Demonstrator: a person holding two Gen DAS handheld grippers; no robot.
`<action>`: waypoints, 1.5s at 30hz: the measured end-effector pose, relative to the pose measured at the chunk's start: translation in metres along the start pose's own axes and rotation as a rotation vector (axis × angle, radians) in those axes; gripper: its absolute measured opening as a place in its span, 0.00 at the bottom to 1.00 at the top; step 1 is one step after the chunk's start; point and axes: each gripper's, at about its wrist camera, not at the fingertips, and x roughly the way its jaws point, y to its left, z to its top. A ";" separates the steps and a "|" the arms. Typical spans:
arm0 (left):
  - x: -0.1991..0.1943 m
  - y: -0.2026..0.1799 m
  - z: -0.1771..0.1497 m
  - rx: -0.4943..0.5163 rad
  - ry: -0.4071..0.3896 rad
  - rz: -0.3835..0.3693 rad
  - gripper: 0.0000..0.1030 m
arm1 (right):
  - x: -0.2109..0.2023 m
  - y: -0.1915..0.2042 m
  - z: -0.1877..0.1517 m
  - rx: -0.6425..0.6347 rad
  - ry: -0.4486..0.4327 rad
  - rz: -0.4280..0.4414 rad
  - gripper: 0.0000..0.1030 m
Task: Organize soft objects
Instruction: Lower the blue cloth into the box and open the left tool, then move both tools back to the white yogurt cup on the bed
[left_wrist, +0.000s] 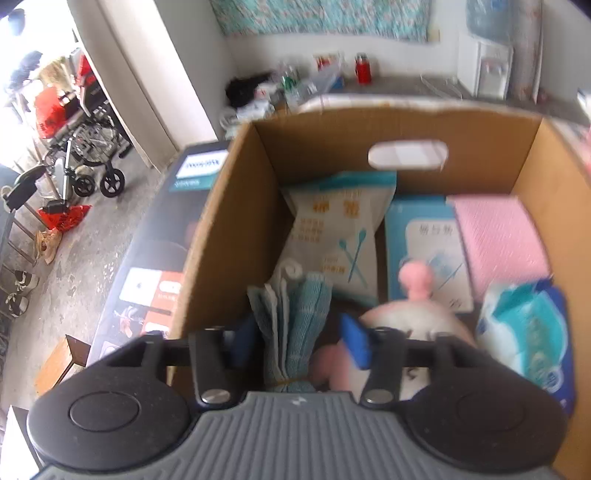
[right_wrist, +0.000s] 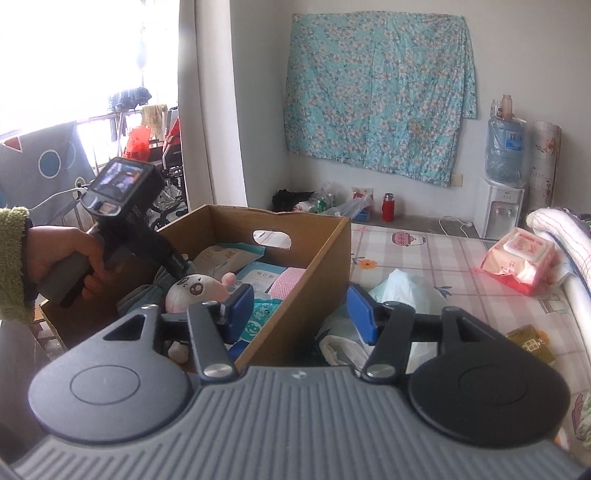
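Note:
An open cardboard box (left_wrist: 236, 206) holds soft goods. Looking down into it, my left gripper (left_wrist: 299, 343) is open, its blue pads on either side of a folded teal-and-white cloth bundle (left_wrist: 295, 317) without pressing it. Beside the bundle lies a pink-and-white plush toy (left_wrist: 417, 317). Also inside are a teal wipes pack (left_wrist: 528, 325), a pink pad (left_wrist: 498, 240) and two printed packs (left_wrist: 340, 229). In the right wrist view a hand holds the left gripper (right_wrist: 179, 267) tipped into the box (right_wrist: 314, 258) above the plush (right_wrist: 195, 291). My right gripper (right_wrist: 301, 314) hangs open and empty over the box's near corner.
The box sits on a bed with a patterned sheet (right_wrist: 443, 251). On the sheet are a white plastic bag (right_wrist: 399, 291), a red wipes pack (right_wrist: 517, 258), a rolled towel (right_wrist: 561, 229) and a small yellow packet (right_wrist: 532, 343). A black appliance carton (left_wrist: 159, 240) flanks the box.

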 end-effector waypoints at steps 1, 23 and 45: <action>-0.006 0.000 -0.001 -0.011 -0.013 -0.010 0.60 | 0.000 -0.001 -0.001 0.008 0.001 0.002 0.59; -0.188 -0.133 -0.061 -0.007 -0.398 -0.511 0.87 | -0.091 -0.093 -0.033 0.199 -0.082 -0.209 0.79; -0.136 -0.339 -0.152 0.162 -0.404 -0.671 0.45 | -0.178 -0.235 -0.081 0.375 -0.080 -0.433 0.69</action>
